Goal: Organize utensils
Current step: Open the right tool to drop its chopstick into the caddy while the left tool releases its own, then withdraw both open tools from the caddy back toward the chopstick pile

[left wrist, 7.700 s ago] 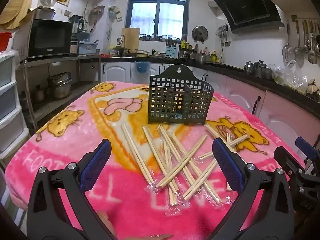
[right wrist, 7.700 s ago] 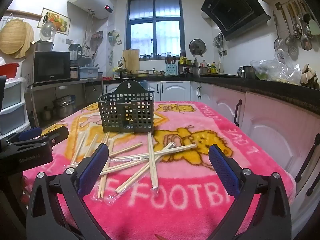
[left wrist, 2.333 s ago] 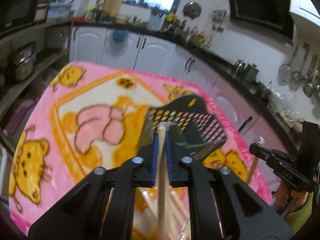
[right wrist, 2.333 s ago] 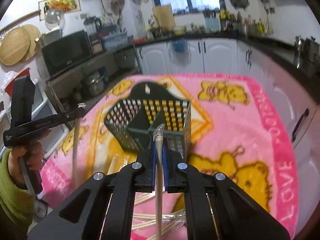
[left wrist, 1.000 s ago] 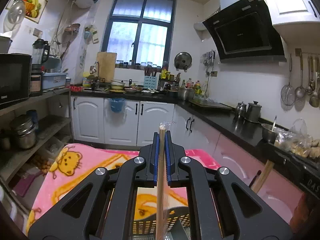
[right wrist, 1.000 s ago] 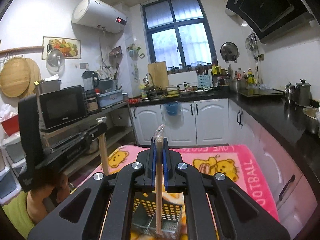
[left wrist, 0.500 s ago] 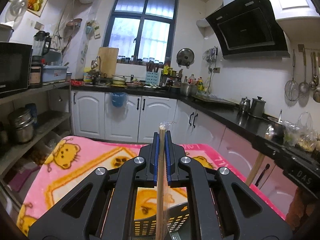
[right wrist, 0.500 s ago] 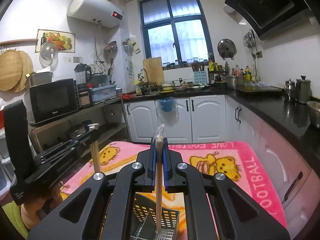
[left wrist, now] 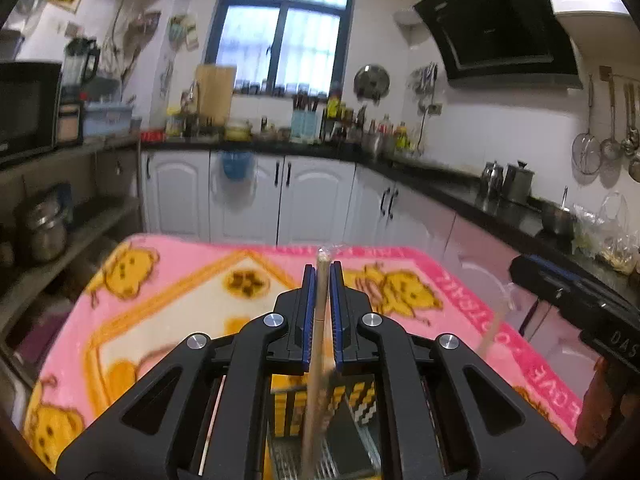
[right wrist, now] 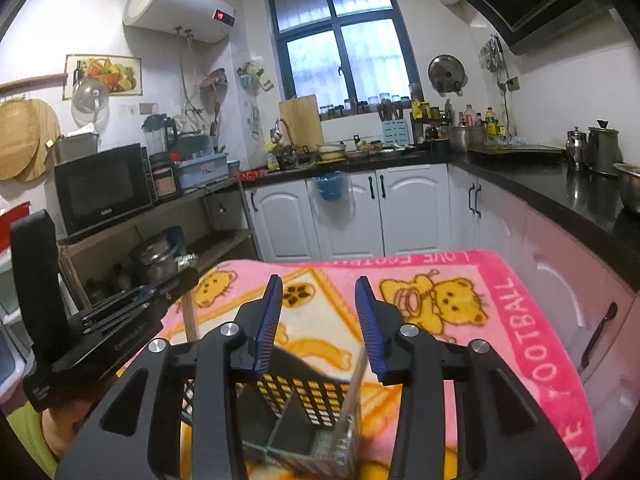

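My left gripper point(left wrist: 319, 274) is shut on an upright wrapped wooden chopstick point(left wrist: 316, 344), whose lower end reaches into the dark mesh utensil basket point(left wrist: 286, 400) below. My right gripper point(right wrist: 319, 286) is opening; its blue pads stand apart. A blurred chopstick point(right wrist: 354, 384) leans free below them, with its lower end inside the basket point(right wrist: 308, 396). In the right wrist view, the left gripper point(right wrist: 176, 280) shows at the left with its chopstick point(right wrist: 190, 316). The left wrist view shows the right gripper point(left wrist: 560, 284) at the right edge.
The basket stands on a table under a pink cartoon blanket point(right wrist: 520, 320). White cabinets point(right wrist: 416, 208) and a black counter point(right wrist: 560, 192) run behind and to the right. A shelf with a microwave point(right wrist: 100, 188) and pots stands at the left. A person's hand and green sleeve point(right wrist: 36, 432) show at the lower left.
My right gripper's jaws have parted and its chopstick has slipped down into the basket. Both grippers have sunk toward the basket. The left one still clamps its chopstick.
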